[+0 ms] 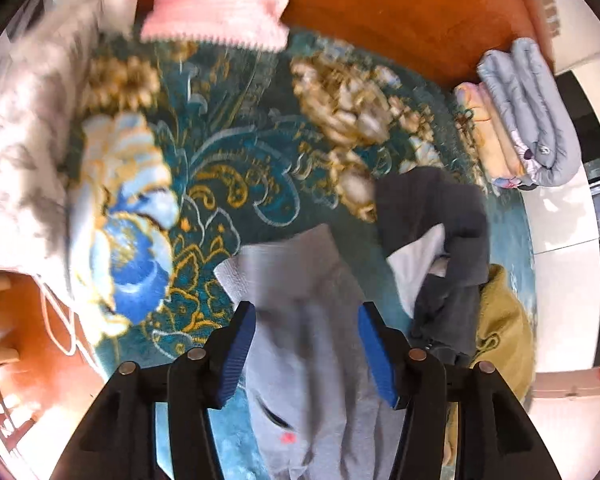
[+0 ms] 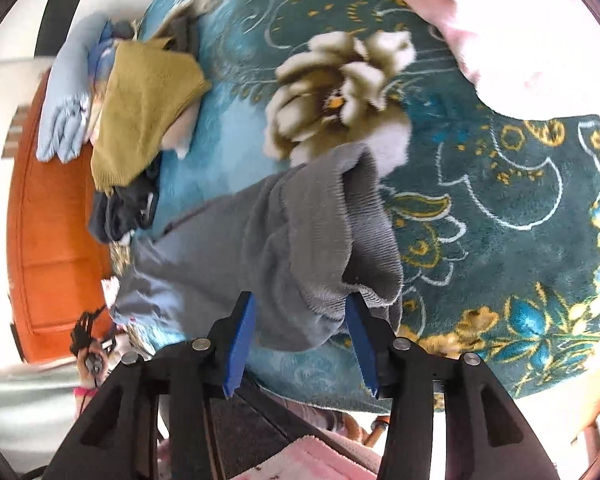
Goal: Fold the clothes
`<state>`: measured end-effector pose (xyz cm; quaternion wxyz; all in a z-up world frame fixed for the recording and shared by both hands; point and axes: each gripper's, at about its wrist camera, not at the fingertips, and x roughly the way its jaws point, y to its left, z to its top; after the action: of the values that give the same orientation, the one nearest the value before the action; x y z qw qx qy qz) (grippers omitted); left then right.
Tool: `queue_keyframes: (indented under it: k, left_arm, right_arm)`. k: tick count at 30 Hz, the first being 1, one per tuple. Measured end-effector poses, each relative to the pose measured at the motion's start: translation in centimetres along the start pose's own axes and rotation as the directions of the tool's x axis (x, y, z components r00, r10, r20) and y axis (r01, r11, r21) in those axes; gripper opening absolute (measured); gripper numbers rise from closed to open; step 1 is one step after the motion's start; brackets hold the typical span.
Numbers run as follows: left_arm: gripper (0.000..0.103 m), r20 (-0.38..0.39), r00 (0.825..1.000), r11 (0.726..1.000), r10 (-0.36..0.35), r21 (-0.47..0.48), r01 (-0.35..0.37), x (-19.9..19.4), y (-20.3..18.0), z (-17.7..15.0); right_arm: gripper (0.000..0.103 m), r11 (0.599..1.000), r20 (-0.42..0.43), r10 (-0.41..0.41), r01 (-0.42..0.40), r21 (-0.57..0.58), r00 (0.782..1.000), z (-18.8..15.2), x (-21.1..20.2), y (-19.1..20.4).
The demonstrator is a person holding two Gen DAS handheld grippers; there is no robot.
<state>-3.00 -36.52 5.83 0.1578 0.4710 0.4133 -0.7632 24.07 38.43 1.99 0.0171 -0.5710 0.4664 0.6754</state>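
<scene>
Both tools stand spread above the grey garment (image 2: 284,240): left tool (image 1: 308,344) over its body, right tool (image 2: 300,340) nearest the ribbed cuff (image 2: 374,240).

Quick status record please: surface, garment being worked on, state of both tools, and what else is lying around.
surface: teal floral blanket
garment: grey top, spread flat, cuff near right tool
left tool: open, above the grey top
right tool: open, grey fabric between the pads, not pinched
nearby: mustard garment, dark garment, pink folded cloth
</scene>
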Motion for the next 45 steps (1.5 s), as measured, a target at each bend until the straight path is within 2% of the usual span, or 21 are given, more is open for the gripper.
queue_keyframes:
  k: [2,4,7,10,12,14,17,20,22,25,28,29,30,31,33,36,38,40,42,44,45]
  left_arm:
    - [0.057,0.014,0.999,0.998,-0.04,0.044,0.04,-1.1,-1.9,-1.9]
    - [0.058,-0.016,0.996,0.991,-0.085,0.098,0.086,-1.4,-3.8,-4.9]
    - [0.058,-0.11,0.984,0.975,-0.137,0.162,0.154,-0.2,-6.3,-10.4]
    - [0.058,-0.235,0.952,0.954,-0.198,0.178,0.243,1.8,-8.4,-17.0]
    - [0.058,-0.312,0.929,0.946,-0.198,0.186,0.264,3.2,-9.7,-21.3]
    - [0.058,-0.39,0.897,0.936,-0.207,0.189,0.297,4.4,-10.9,-25.6]
    - [0.058,-0.472,0.861,0.926,-0.189,0.206,0.316,5.5,-12.2,-31.2]
    - [0.058,-0.526,0.839,0.9,-0.139,0.288,0.329,5.6,-13.3,-35.6]
    - [0.058,-0.533,0.84,0.885,-0.099,0.339,0.32,5.6,-13.4,-37.8]
    - [0.058,-0.544,0.835,0.882,-0.076,0.354,0.312,5.7,-12.7,-39.1]
    - [0.058,-0.531,0.845,0.889,-0.067,0.352,0.292,5.3,-11.4,-39.1]
    - [0.058,-0.528,0.845,0.893,-0.089,0.334,0.303,5.0,-11.1,-38.7]
    - [0.058,-0.518,0.85,0.895,-0.1,0.327,0.305,4.7,-10.9,-38.6]
    - [0.058,-0.507,0.855,0.896,-0.111,0.32,0.307,4.4,-10.7,-38.5]
    - [0.058,-0.487,0.868,0.893,-0.099,0.34,0.293,4.2,-10.5,-38.4]
    - [0.058,-0.463,0.881,0.891,-0.097,0.354,0.284,3.9,-10.1,-38.2]
    - [0.058,-0.436,0.894,0.89,-0.102,0.362,0.278,3.1,-10.0,-37.5]
    - [0.058,-0.411,0.906,0.888,-0.1,0.374,0.268,2.4,-9.8,-36.8]
    - [0.058,-0.386,0.918,0.884,-0.096,0.39,0.256,1.9,-9.8,-36.3]
    - [0.058,-0.371,0.925,0.881,-0.08,0.408,0.24,1.6,-9.5,-36.1]
    - [0.058,-0.366,0.928,0.879,-0.071,0.416,0.232,1.6,-9.4,-36.0]
  right_arm:
    - [0.048,1.0,0.017,0.006,-0.006,-0.006,1.0,0.4,0.2,-0.3]
    - [0.048,1.0,0.048,0.014,-0.013,-0.017,0.999,0.9,0.1,-0.3]
    - [0.048,1.0,0.079,0.02,-0.019,-0.014,0.997,1.9,0.1,-0.9]
    - [0.048,0.999,0.088,0.031,-0.032,0.01,0.996,2.8,0.3,-2.2]
    - [0.048,0.998,0.088,0.055,-0.057,0.017,0.995,3.0,0.6,-2.6]
    - [0.048,0.998,0.089,0.062,-0.063,0.012,0.994,3.3,0.6,-2.8]
    - [0.048,0.999,0.099,0.051,-0.052,0.004,0.994,3.8,0.6,-3.0]
    - [0.048,0.999,0.131,0.052,-0.053,0.003,0.99,4.1,0.0,-3.9]
    - [0.06,0.997,0.122,0.077,-0.078,0.004,0.989,4.3,0.3,-4.5]
    - [0.06,0.991,0.086,0.13,-0.133,0.023,0.988,4.8,1.5,-5.2]
    - [0.06,0.987,0.09,0.15,-0.154,0.035,0.985,4.9,2.1,-5.0]
    - [0.06,0.987,0.094,0.155,-0.159,0.035,0.983,4.9,2.2,-4.8]
    - [0.055,0.986,0.094,0.161,-0.164,0.026,0.982,4.8,2.2,-4.4]
    - [0.037,0.985,0.09,0.169,-0.17,0.013,0.982,4.8,2.0,-4.0]
    - [0.013,0.992,0.069,0.129,-0.128,-0.022,0.989,4.7,1.7,-3.0]
    - [0.008,0.995,0.029,0.033,-0.03,-0.1,0.999,4.5,1.2,-1.1]
    - [0.008,0.99,0.005,0.016,-0.016,-0.138,1.0,4.3,0.8,0.4]
    - [0.007,0.984,-0.032,0.086,-0.09,-0.156,0.996,4.5,0.2,1.8]
    - [0.007,0.963,-0.067,0.207,-0.216,-0.164,0.976,4.6,-0.7,4.0]
    - [0.007,0.918,-0.097,0.359,-0.37,-0.142,0.928,4.6,-1.7,5.3]
    - [0.007,0.886,-0.104,0.435,-0.446,-0.129,0.894,4.6,-2.3,5.4]
